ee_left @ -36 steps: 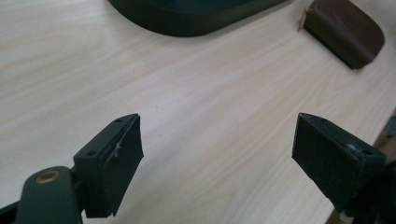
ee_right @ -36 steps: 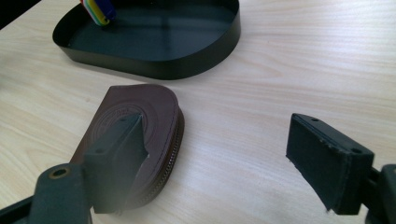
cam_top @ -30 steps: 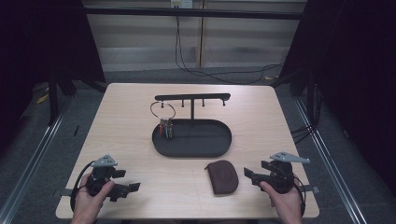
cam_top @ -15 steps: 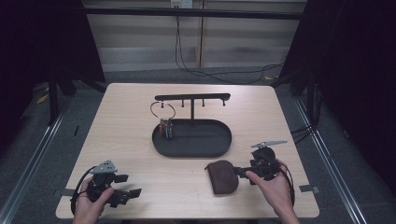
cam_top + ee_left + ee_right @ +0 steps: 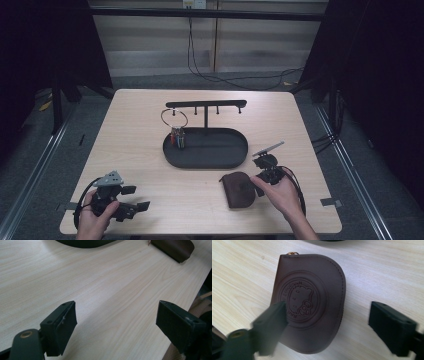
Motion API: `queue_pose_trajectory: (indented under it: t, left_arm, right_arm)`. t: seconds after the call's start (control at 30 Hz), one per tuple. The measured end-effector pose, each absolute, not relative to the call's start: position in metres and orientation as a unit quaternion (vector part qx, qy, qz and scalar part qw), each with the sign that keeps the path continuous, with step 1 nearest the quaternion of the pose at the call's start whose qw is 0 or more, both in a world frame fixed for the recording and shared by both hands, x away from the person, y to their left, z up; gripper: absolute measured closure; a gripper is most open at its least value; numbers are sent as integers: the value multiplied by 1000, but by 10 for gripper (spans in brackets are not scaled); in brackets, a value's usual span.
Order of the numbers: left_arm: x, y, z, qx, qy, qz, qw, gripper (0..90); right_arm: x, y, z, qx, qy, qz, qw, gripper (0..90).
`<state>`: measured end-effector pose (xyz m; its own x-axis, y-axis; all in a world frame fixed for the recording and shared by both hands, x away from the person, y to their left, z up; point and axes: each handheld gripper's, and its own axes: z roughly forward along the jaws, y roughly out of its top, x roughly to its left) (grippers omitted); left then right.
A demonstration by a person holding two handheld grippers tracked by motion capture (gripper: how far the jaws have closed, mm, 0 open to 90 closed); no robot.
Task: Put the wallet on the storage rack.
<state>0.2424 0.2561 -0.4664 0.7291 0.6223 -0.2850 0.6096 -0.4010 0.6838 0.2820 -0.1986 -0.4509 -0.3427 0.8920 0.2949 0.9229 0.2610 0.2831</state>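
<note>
- Pouch (image 5: 238,189) work happens on the pale wooden desk (image 5: 135,150); the brown leather pouch lies flat near the desk's front edge, in front of the tray and apart from it.
- Black oval tray (image 5: 205,148) sits at mid-desk with a hook rack (image 5: 206,104) rising behind it; a key ring with small keys (image 5: 175,125) hangs at the rack's left end, down over the tray.
- Right gripper (image 5: 327,327) is at the pouch's right edge. Its jaws have just been opening and now stand spread wide, one over the embossed round face, the other over bare wood beyond the curved edge, pinching nothing.
- Left gripper (image 5: 116,330) rests low at the front left of the desk, well apart from the pouch, jaws spread wide over bare wood, nothing between them.
- Step in hand, as I judge it, is grasping the pouch. To do it well, lower the right jaws until they straddle the curved edge, then close on the leather without pushing the pouch along the smooth wood.
- Small brass zip pull (image 5: 292,253) sits at the pouch's far end; keep the jaws clear of it.
</note>
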Motion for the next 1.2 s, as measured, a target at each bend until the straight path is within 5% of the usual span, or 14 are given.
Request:
queue_pose_trajectory:
  t: [0.73,1.2]
  left_arm:
    - [245,255,-470,837,382,0,392,192]
    - [246,255,-471,832,385,-4,399,193]
  right_arm:
    - [310,-180,-468,-596,-782,-146,114,179]
    - [313,-179,-471,-604,-768,-171,127,274]
